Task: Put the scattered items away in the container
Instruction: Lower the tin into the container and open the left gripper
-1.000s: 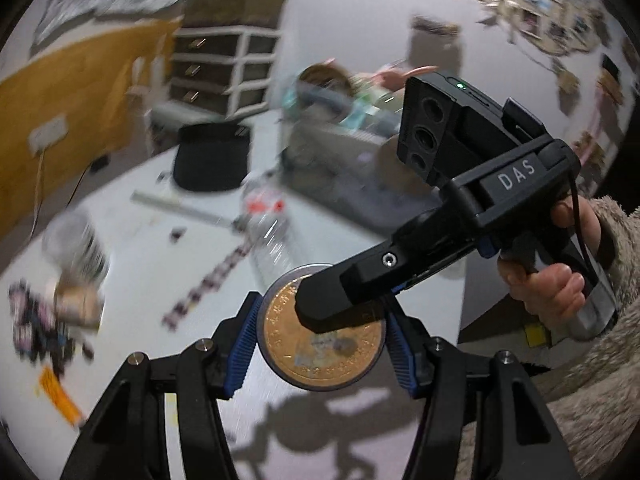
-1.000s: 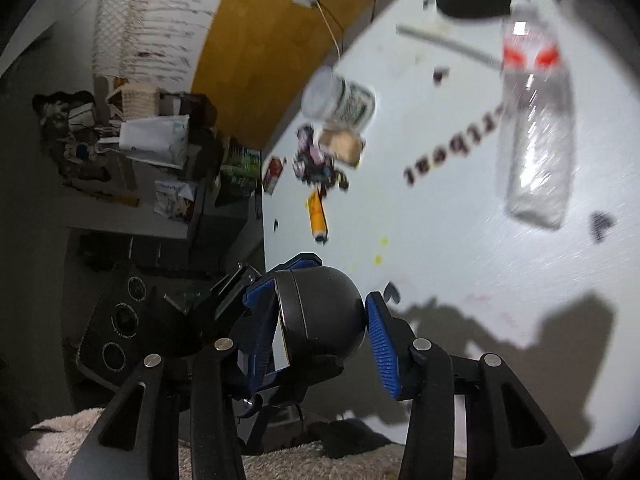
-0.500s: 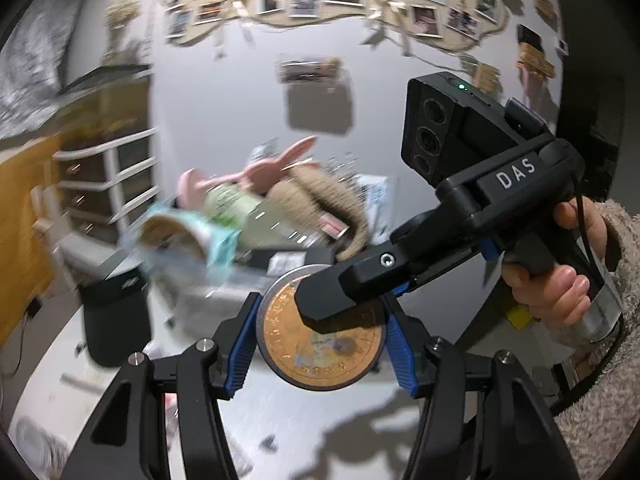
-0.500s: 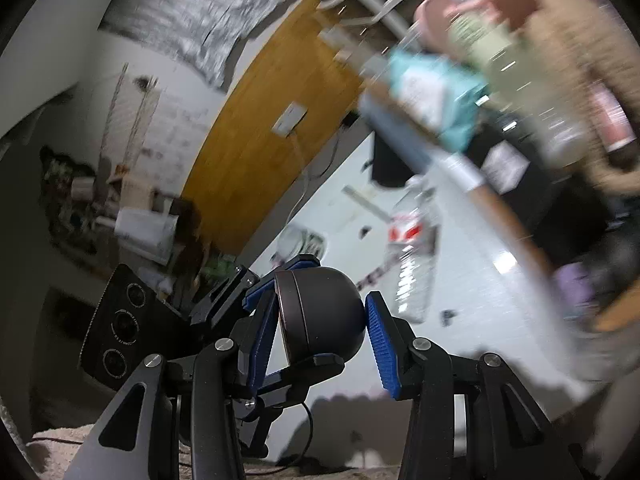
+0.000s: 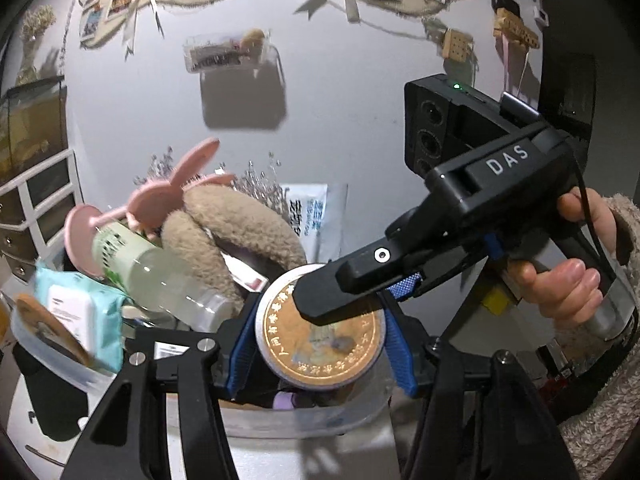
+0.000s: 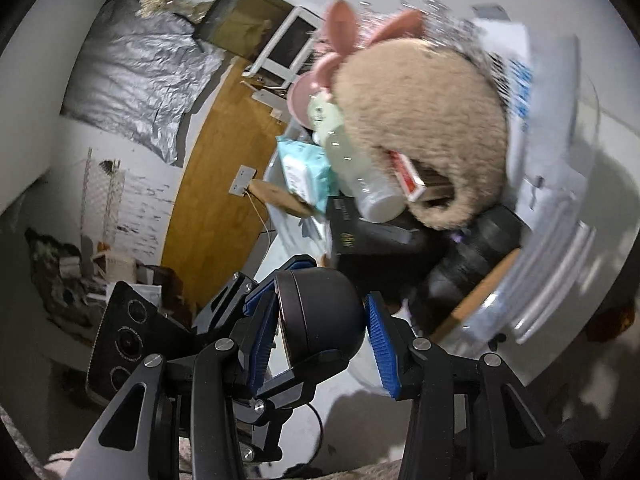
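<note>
A round tin with a gold lid (image 5: 320,336) and a black body (image 6: 320,316) is gripped by both grippers at once. My left gripper (image 5: 318,346) has its blue pads pressed on the tin's rim. My right gripper (image 6: 320,340) clamps it across lid and base, and one black finger (image 5: 352,284) lies over the lid. The tin hangs just above the near rim of the clear plastic container (image 5: 320,416). The container is heaped with a tan plush (image 5: 240,224), a pink rabbit-ear brush (image 5: 160,192), a pale green bottle (image 5: 152,264) and a wipes pack (image 5: 80,312).
A black box (image 6: 360,232), a red card box (image 6: 408,176) and a dark round object (image 6: 472,256) fill the near side of the container (image 6: 560,240). A white wall with photos (image 5: 240,80) rises behind. A person's hand (image 5: 560,280) grips the right handle.
Both grippers swung together with the tin, away from the table's scattered items and up to the filled container. The grip on the tin looks unchanged.
</note>
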The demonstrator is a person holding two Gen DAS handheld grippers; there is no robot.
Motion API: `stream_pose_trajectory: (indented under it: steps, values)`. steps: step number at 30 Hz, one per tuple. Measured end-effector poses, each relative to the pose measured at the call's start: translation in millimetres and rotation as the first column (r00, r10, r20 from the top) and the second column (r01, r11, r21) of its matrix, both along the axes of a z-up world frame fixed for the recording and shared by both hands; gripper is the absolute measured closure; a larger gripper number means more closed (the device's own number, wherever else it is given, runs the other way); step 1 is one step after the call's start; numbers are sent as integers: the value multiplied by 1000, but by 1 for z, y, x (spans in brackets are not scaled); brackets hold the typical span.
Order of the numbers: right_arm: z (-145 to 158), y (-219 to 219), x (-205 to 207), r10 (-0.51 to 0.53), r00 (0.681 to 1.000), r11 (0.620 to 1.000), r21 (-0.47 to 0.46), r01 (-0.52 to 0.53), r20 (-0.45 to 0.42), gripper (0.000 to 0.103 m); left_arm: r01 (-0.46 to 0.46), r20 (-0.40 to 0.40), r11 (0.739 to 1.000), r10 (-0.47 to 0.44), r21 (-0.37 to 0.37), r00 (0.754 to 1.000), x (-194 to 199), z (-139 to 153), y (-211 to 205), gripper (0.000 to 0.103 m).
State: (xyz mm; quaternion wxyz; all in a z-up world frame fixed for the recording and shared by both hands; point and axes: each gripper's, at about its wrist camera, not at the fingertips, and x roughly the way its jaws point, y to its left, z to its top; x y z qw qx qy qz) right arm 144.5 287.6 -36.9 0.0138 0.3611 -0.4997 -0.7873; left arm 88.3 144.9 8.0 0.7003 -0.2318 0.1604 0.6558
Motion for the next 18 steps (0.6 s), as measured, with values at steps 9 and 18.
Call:
stream_pose_trajectory:
  steps: [9,18]
  values:
    - [-23,25,-11,34,998,999,-36,-32,56,58,-34,45,998,36,-56,998,-7,-24,21,47]
    - [-11,26,-22,74,992,995,53,-79,99,58,-43,15,996,44,-81,999,0,-24,28,39]
